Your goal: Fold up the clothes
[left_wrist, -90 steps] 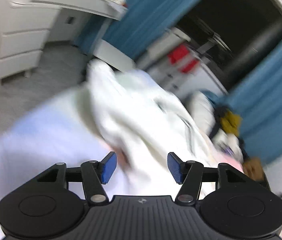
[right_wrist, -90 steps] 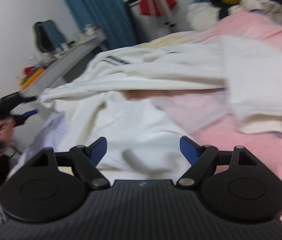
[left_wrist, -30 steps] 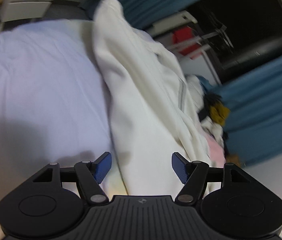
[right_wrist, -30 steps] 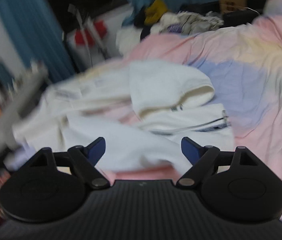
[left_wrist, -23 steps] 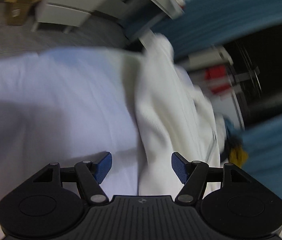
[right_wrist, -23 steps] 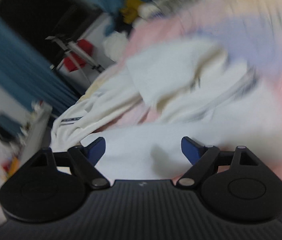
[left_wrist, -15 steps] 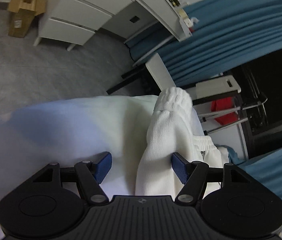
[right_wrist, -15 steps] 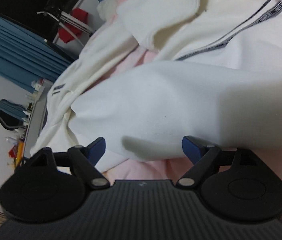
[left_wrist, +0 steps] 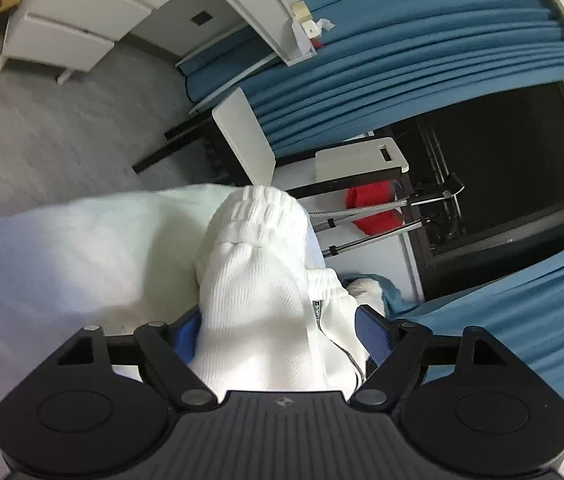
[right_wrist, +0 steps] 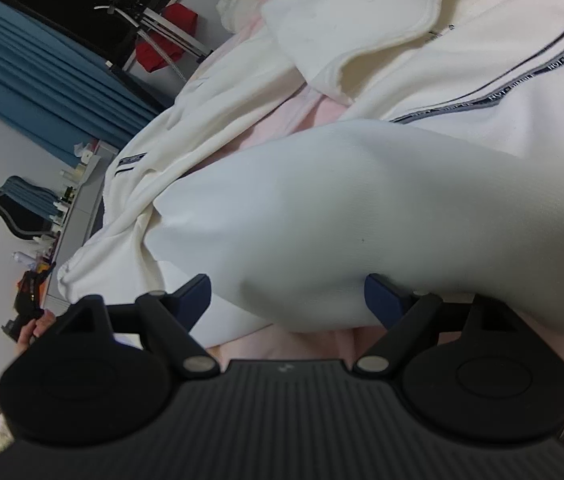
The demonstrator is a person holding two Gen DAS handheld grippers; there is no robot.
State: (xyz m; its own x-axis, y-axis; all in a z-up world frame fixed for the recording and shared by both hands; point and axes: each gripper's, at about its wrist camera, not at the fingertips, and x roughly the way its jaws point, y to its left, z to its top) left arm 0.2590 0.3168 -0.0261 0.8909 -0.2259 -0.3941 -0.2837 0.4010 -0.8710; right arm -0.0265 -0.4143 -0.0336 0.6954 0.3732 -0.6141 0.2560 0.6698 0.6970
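Both grippers now straddle cloth; the left gripper (left_wrist: 278, 330), jaws opening, has slid up to the white hoodie's sleeve (left_wrist: 256, 276) near the bed's far corner, cuff pointing away; the right gripper (right_wrist: 288, 294), spread wide, has dropped onto the other sleeve (right_wrist: 362, 220) lying across pink bedding (right_wrist: 324, 110); sleeve folding looks next.

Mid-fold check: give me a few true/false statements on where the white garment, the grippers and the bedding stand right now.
1. White sleeve cuff lies between the left gripper pads. True; those jaws are opening.
2. The garment is blue. False: white, with a dark striped trim.
3. The right gripper is clamped shut. False: its pads stand wide, white fabric between them.
4. The bedding under the garment is pink. True.
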